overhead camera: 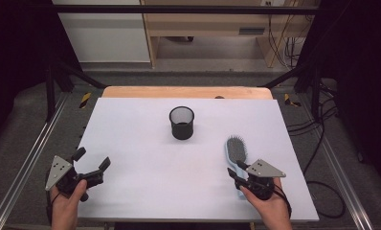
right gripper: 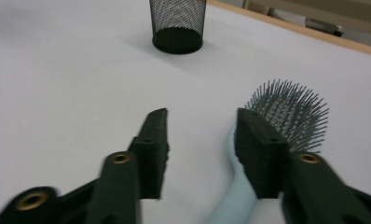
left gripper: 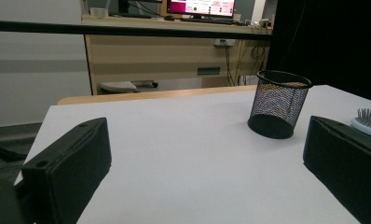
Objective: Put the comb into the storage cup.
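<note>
Light-blue hairbrush (overhead camera: 236, 152) flat on white tabletop (overhead camera: 145, 143), right near side, bristles up, handle toward person. Right gripper (overhead camera: 240, 174) over handle end, jaws parted, handle (right gripper: 235, 196) running below right jaw, not pinched. Left gripper (overhead camera: 92, 160) at left near edge, jaws spread wide, nothing between. Black mesh cup (overhead camera: 182, 122) upright mid-tabletop, well apart from brush, open surface between. Beyond far edge: wooden desk (left gripper: 174, 56), monitor (left gripper: 201, 6) with pink screen, text too small to read.

Black mesh cup (overhead camera: 182, 122) upright mid-table on white sheet (overhead camera: 145, 148) — contents not discernible. Wooden desk (left gripper: 174, 56) behind, monitor (left gripper: 201, 6) lit — possibly magenta screen.
</note>
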A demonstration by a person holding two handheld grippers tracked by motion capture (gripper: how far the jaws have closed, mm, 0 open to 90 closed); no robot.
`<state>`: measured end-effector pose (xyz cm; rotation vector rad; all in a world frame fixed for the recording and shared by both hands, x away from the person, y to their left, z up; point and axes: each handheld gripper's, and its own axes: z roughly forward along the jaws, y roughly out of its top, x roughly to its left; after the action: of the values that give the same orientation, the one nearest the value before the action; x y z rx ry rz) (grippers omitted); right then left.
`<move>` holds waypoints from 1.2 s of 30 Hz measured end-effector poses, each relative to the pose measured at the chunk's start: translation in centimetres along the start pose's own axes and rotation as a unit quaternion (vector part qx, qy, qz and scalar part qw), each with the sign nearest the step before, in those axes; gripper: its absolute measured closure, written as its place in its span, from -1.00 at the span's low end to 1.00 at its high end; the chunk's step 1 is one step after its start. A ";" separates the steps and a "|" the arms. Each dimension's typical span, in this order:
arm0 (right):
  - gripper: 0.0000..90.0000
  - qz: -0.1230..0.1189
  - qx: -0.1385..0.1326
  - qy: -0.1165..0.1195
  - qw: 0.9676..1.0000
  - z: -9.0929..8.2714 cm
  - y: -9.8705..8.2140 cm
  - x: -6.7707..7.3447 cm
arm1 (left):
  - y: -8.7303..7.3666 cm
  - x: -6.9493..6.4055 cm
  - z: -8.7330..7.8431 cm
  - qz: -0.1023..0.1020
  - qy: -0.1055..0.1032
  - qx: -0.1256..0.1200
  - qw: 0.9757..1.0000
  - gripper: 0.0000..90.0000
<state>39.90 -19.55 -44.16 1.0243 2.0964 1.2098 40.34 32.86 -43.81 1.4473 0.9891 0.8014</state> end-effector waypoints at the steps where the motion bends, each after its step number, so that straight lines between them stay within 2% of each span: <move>1: 0.37 0.000 0.000 0.000 1.000 0.0 0.0 0.0 | 0.0 0.0 0.0 0.000 0.000 0.000 1.000 -0.98; 2: 0.56 -0.005 0.015 0.006 1.000 0.1 -0.2 0.1 | 0.0 0.0 0.0 0.001 0.000 0.000 1.000 -0.98; 7: 0.88 -0.021 0.052 0.015 0.998 0.4 -0.7 0.3 | 0.0 0.0 0.0 0.003 0.000 0.001 1.000 -0.98; 10: 0.93 -0.024 0.075 0.017 0.997 0.8 -1.0 0.5 | 0.0 0.0 0.0 0.005 0.002 0.002 1.000 -0.98; 11: 0.93 -0.024 0.075 0.017 0.997 0.8 -1.0 0.5 | 0.0 0.0 0.0 0.005 0.002 0.002 1.000 -0.98; 12: 0.97 -0.027 0.091 0.018 0.995 0.9 -1.1 0.7 | 0.0 0.0 0.0 0.005 0.002 0.003 1.000 -0.98; 17: 1.00 -0.028 0.117 0.022 0.992 1.2 -1.3 0.7 | 0.0 0.1 0.0 0.005 0.002 0.003 1.000 -0.98; 18: 1.00 -0.029 0.133 0.024 0.990 1.4 -1.6 0.8 | 0.0 0.1 0.0 0.005 0.002 0.004 1.000 -0.98; 22: 1.00 -0.030 0.151 0.021 0.988 1.6 -1.7 0.8 | 0.0 0.0 0.1 0.007 0.002 0.005 1.000 -0.98; 23: 1.00 -0.029 0.163 0.014 0.986 1.7 -1.8 0.7 | -0.1 0.0 0.1 0.007 0.002 0.005 1.000 -0.98; 26: 1.00 -0.022 0.169 0.017 0.985 1.6 -1.9 0.5 | -0.1 0.1 0.1 0.006 0.002 0.006 1.000 -0.97; 28: 1.00 -0.025 0.183 0.005 0.983 1.5 -1.9 0.4 | -0.1 0.1 0.1 0.006 0.001 0.005 1.000 -0.97; 29: 1.00 -0.025 0.183 0.005 0.983 1.5 -1.9 0.4 | -0.1 0.1 0.1 0.006 0.001 0.005 1.000 -0.97; 30: 1.00 -0.030 0.197 -0.009 0.980 1.5 -2.1 0.1 | -0.1 0.1 0.1 0.006 0.001 0.005 1.000 -0.97; 32: 1.00 -0.029 0.204 -0.019 0.978 1.4 -2.3 -0.3 | 0.0 0.1 0.1 0.008 0.001 0.005 1.000 -0.97; 34: 1.00 -0.026 0.204 -0.027 0.978 1.2 -2.4 -0.6 | 0.0 0.1 0.1 0.008 0.001 0.005 1.000 -0.97; 36: 1.00 -0.011 0.201 -0.046 0.979 0.5 -2.7 -1.9 | 0.0 0.1 0.0 0.010 0.004 0.004 1.000 -0.97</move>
<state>40.44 -21.74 -46.65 1.1991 2.3231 0.7247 40.41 32.91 -43.80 1.4630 0.9855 0.8184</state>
